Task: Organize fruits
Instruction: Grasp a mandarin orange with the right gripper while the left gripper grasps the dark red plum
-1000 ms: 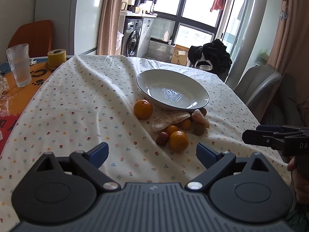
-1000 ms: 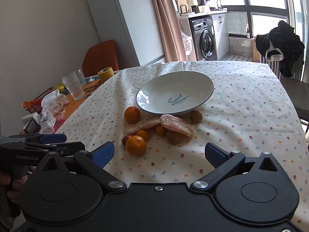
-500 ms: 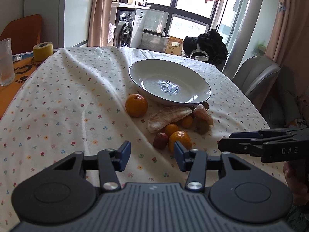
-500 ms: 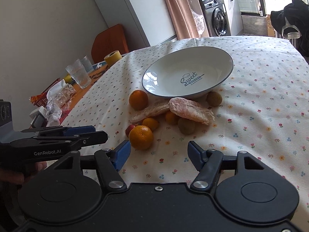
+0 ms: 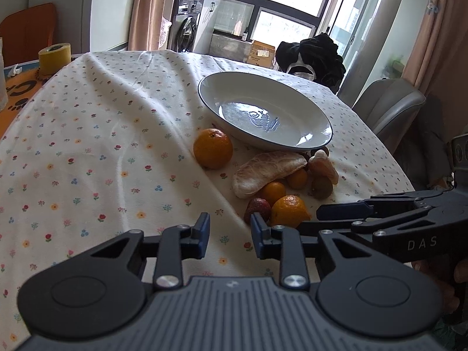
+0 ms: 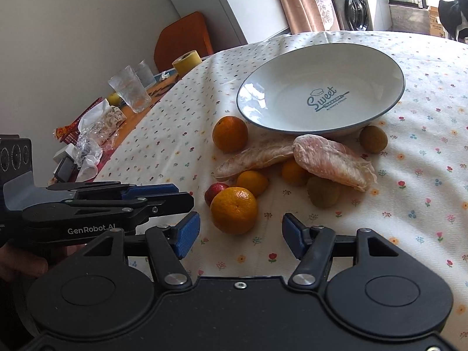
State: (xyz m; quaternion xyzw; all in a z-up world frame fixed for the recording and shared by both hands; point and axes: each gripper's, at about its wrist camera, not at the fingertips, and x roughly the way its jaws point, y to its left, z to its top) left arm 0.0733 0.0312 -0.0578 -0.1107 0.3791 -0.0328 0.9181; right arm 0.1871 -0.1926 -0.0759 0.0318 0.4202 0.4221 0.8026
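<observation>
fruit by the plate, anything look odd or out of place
Yes: every fruit sits on the tablecloth, none in the plate. Two peeled pomelo segments lie bare across the small oranges.

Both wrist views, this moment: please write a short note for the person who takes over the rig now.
Left gripper: open, empty, above the cloth before the fruit.
Right gripper: open, empty, just short of the near orange.
Plate: empty. All fruit lies on the tablecloth beside it: another orange, two pomelo segments, small fruits.
Done: nothing placed yet.
Left: move every fruit into the plate, probably the near orange first.
</observation>
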